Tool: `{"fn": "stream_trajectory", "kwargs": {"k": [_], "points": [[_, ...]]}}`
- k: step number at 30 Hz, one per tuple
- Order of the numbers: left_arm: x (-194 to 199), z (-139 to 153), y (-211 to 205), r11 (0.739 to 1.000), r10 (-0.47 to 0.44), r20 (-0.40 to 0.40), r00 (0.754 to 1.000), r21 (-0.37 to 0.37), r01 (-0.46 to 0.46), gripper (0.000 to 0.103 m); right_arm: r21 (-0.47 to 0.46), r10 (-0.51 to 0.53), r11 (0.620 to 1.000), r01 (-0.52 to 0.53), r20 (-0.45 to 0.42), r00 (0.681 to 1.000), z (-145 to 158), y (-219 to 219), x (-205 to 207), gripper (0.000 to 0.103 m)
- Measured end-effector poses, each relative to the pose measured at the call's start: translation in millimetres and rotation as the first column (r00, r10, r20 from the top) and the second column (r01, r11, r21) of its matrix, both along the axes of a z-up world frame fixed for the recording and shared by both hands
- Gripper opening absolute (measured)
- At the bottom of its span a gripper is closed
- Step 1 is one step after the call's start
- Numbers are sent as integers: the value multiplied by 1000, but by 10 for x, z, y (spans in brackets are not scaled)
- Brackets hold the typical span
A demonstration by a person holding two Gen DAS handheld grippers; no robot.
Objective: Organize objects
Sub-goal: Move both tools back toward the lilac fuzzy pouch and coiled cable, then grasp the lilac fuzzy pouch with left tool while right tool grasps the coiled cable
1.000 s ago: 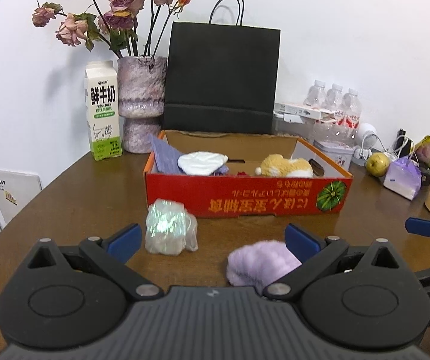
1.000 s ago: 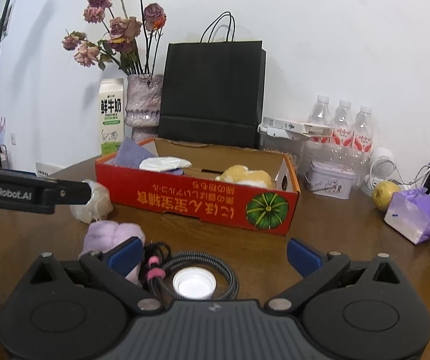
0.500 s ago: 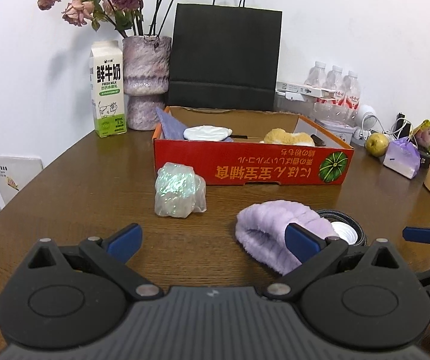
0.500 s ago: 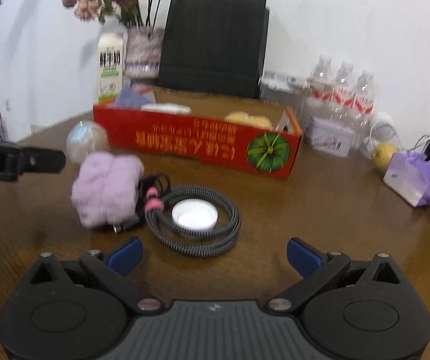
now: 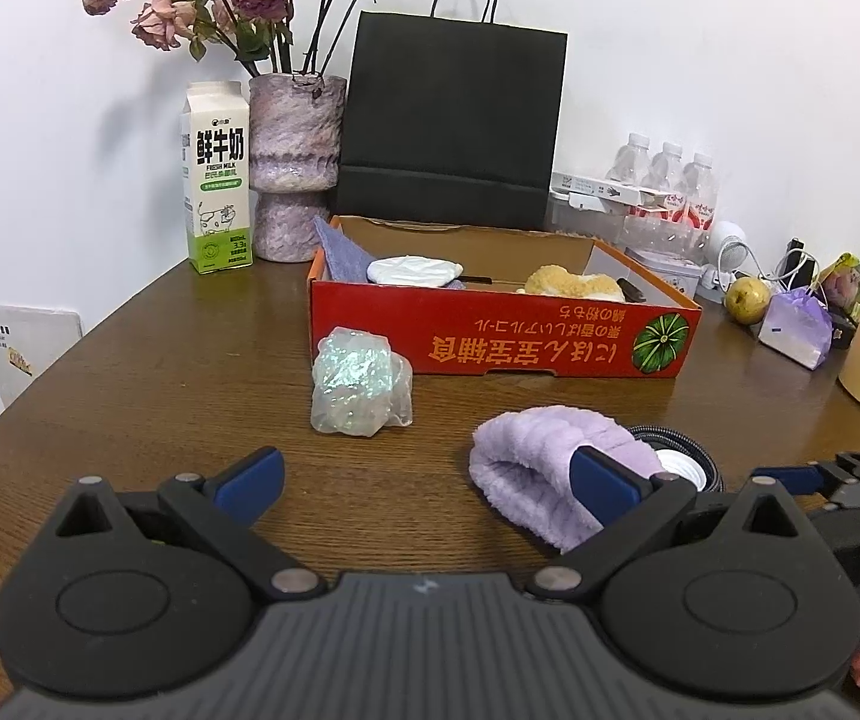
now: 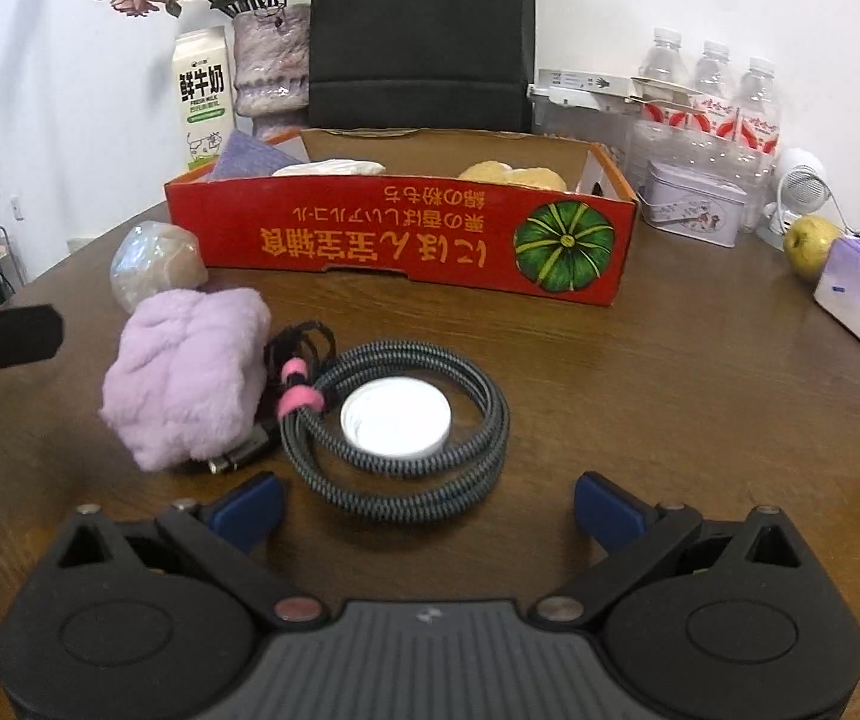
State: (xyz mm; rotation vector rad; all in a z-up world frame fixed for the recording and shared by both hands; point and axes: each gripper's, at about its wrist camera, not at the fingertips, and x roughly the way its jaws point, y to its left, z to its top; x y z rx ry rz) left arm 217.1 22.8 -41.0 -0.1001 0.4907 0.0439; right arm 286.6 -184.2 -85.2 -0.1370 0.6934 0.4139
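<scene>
Four loose things sit on the wooden table (image 5: 130, 396) short of the red box (image 5: 502, 330), and neither of my tools has hold of any of them.

From the left wrist view, my left gripper (image 5: 427, 477) fills the bottom of the frame with its blue tips spread wide and nothing between them. The crinkled iridescent bundle (image 5: 359, 383) lies centre-left, dead ahead and a touch left of the gap, just beside the box's near left corner. The lilac plush piece (image 5: 556, 462) is lower right, partly behind my right-hand tip, its long axis running across the frame. The right gripper's nose pokes in at the lower right edge.

From the right wrist view, my right gripper (image 6: 427, 507) is likewise wide open and empty at the bottom. The coiled braided cable (image 6: 406, 402) lies centre frame, straight ahead of the gap, ringed around a white cap (image 6: 395, 417) that sits inside the coil. The plush touches the coil's left side, centre-left; the bundle is beyond it, upper left.

My judgement: the right tool is nearer the cable and cap, lined up for a straight push forward and down. The left tool is better placed for the bundle. The box, already holding soft items, lies beyond both in the upper half.
</scene>
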Motion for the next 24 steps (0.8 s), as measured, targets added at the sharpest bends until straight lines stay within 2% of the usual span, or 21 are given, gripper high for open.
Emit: {"fn": "stream_trajectory", "kwargs": {"k": [16, 17, 18, 24], "points": [[-1, -13, 18, 1000, 6, 1, 1000, -8, -6, 103, 5, 35, 999, -35, -2, 999, -3, 169, 326, 103], [0, -12, 20, 1000, 6, 1, 1000, -10, -6, 103, 11, 39, 999, -39, 0, 999, 1, 165, 320, 100], [0, -16, 27, 1000, 7, 1, 1000, -11, -7, 103, 15, 43, 999, -44, 10, 999, 9, 161, 304, 89], [8, -24, 57, 1000, 12, -2, 1000, -21, -12, 103, 19, 24, 1000, -25, 42, 999, 41, 147, 258, 88]]}}
